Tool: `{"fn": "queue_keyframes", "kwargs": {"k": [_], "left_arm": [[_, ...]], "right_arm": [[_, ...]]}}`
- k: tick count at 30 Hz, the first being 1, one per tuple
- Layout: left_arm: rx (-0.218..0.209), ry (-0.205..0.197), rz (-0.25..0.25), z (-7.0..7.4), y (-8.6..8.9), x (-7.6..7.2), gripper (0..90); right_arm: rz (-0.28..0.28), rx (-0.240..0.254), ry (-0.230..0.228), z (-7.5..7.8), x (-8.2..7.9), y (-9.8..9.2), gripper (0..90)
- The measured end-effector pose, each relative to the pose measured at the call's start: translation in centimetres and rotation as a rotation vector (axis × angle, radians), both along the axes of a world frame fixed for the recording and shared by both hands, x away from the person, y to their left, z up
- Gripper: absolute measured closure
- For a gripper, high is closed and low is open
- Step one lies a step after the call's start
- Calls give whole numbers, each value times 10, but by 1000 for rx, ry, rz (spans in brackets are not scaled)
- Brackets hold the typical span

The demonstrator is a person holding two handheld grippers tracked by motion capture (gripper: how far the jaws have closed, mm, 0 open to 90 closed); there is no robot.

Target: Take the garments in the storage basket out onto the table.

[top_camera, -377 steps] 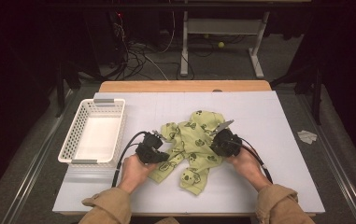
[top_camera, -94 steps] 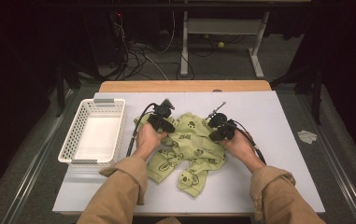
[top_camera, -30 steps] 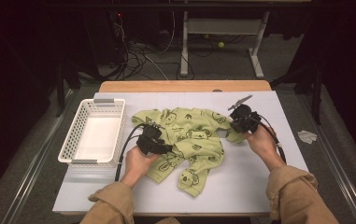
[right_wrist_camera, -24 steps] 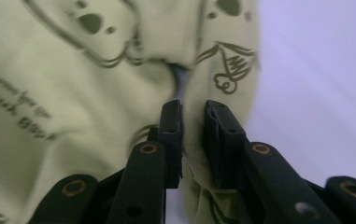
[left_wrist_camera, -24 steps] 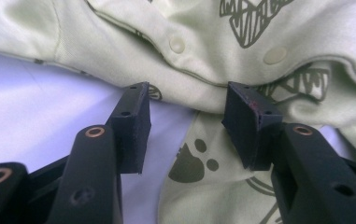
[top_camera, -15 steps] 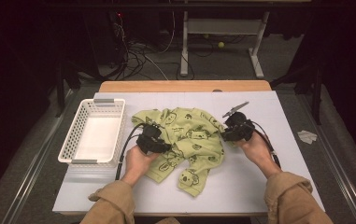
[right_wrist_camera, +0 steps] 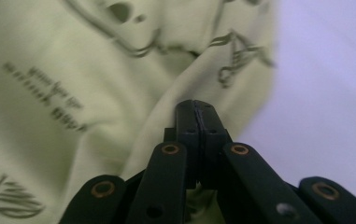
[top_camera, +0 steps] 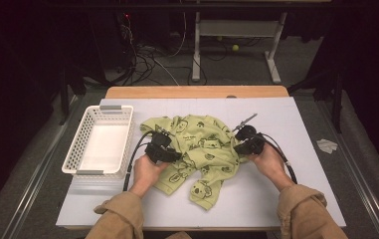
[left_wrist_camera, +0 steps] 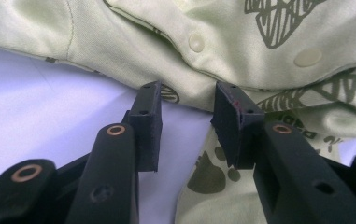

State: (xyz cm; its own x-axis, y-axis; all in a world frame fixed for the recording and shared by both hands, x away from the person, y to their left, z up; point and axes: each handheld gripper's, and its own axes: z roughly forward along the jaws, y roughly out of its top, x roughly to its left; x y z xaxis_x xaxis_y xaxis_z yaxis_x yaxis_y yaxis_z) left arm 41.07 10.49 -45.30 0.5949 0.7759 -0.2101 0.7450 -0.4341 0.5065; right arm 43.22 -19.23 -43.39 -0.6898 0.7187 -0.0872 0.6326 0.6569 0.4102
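A pale grey-white surface (top_camera: pixel 296 149) lies over a wooden top whose bare edge shows along the far side, at twelve o'clock. Around it the room is dark: grey floor, a tangle of cables (top_camera: pixel 162 62) on the floor at eleven o'clock, the white legs of another desk (top_camera: pixel 236 45) at twelve, and a small yellow-green ball (top_camera: pixel 235 48) beneath that desk. A crumpled scrap of paper (top_camera: pixel 328 145) lies on the floor off the surface's three o'clock edge.

A white mesh basket (top_camera: pixel 80 149) stands on the surface at nine o'clock. The green garment (top_camera: pixel 202 144), printed with dark animal faces and fastened with press studs, lies crumpled at the centre of the surface.

The left gripper (top_camera: pixel 160 149) rests at the garment's nine o'clock edge. In the left gripper view its fingers (left_wrist_camera: pixel 147 121) stand apart, having just been closing, with bare surface and the garment's hem in the gap; the tips seem to meet the cloth, though no pinch is visible.

The right gripper (top_camera: pixel 246 142) sits at the garment's three o'clock edge. In the right gripper view its fingers (right_wrist_camera: pixel 208 126) are pressed together over a fold; the blur makes it hard to say whether cloth is caught between them.
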Motion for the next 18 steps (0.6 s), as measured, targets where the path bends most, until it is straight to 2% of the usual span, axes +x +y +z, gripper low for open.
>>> {"fn": "queue_keyframes", "kwargs": {"k": [1,3,6,8,10,12,14,15,18], "left_arm": [[3,0,-1,0,0,0,586],[4,0,-2,0,0,0,585],[2,0,-4,0,0,0,586],[8,-2,-8,0,0,0,592],[16,2,-10,1,0,1,604],[40,0,-13,1,-2,1,629],[63,2,-21,3,-4,3,660],[73,3,-25,3,-5,3,682],[40,35,-38,4,-3,7,757]], "right_arm": [[9,-28,-18,1,-3,4,879],[6,-23,-33,5,-3,2,840],[-60,-1,-52,13,0,-10,778],[-102,-10,-14,9,3,-18,718],[-118,-19,21,3,5,-21,703],[-118,8,34,0,6,-21,756],[-95,2,35,0,5,-18,836],[-82,-16,29,1,4,-16,856],[-55,-63,-9,4,3,-15,868]]}}
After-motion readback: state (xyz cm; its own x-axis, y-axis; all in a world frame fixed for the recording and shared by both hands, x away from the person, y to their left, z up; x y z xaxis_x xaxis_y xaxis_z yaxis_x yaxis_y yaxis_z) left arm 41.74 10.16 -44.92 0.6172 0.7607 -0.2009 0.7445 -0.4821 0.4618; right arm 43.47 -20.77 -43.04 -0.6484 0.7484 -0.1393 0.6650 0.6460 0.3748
